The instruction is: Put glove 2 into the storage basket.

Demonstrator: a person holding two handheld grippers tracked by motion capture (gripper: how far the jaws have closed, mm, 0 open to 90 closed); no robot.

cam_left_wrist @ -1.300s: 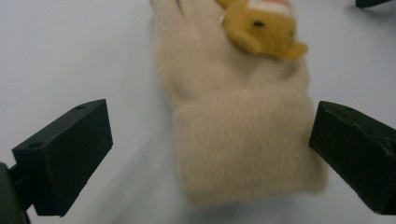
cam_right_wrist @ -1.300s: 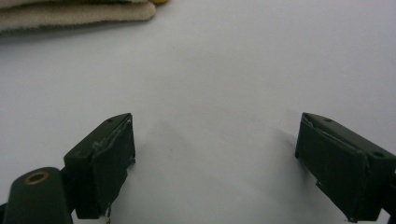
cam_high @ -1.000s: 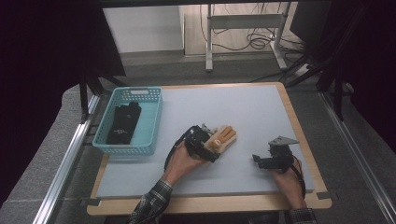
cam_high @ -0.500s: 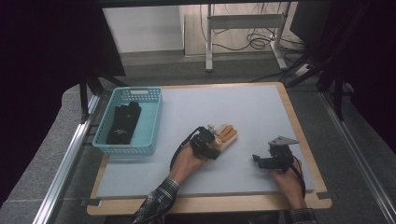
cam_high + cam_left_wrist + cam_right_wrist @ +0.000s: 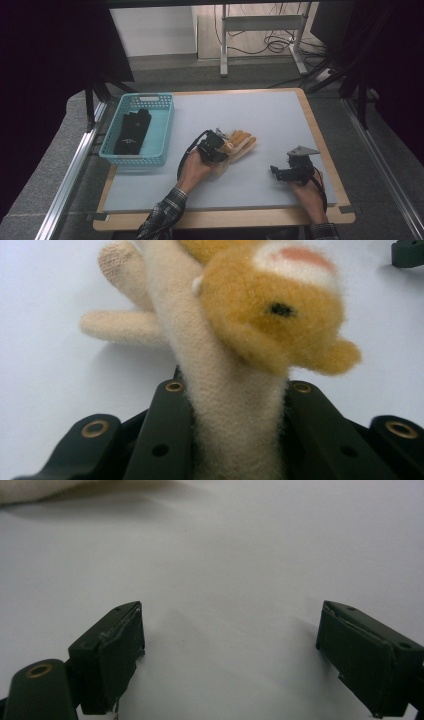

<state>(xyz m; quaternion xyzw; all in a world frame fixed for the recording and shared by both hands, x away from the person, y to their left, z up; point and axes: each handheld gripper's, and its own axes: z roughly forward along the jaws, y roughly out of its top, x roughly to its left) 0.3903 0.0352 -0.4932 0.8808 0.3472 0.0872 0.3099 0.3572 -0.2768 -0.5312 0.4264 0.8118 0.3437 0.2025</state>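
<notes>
A fuzzy cream and orange glove [image 5: 240, 141] lies near the middle of the grey mat. My left gripper [image 5: 225, 149] is at the glove's near end, and its jaws have just been closing on it. In the left gripper view the gripper [image 5: 235, 390] is shut on the glove's cream cuff [image 5: 230, 415], with an orange animal face [image 5: 275, 315] just beyond. My right gripper [image 5: 276, 171] rests on the mat at the right, apart from the glove. In its own view the right gripper [image 5: 230, 645] is open over bare mat.
A turquoise basket [image 5: 160, 150] stands at the mat's left edge with a black glove [image 5: 132, 131] inside. The grey mat [image 5: 280, 115] lies on a wooden board [image 5: 325, 150]. Table legs and cables sit on the floor beyond.
The left gripper's jaws have closed onto the glove's near end. The left hand shifted slightly. The right hand and its gripper have stayed put.
</notes>
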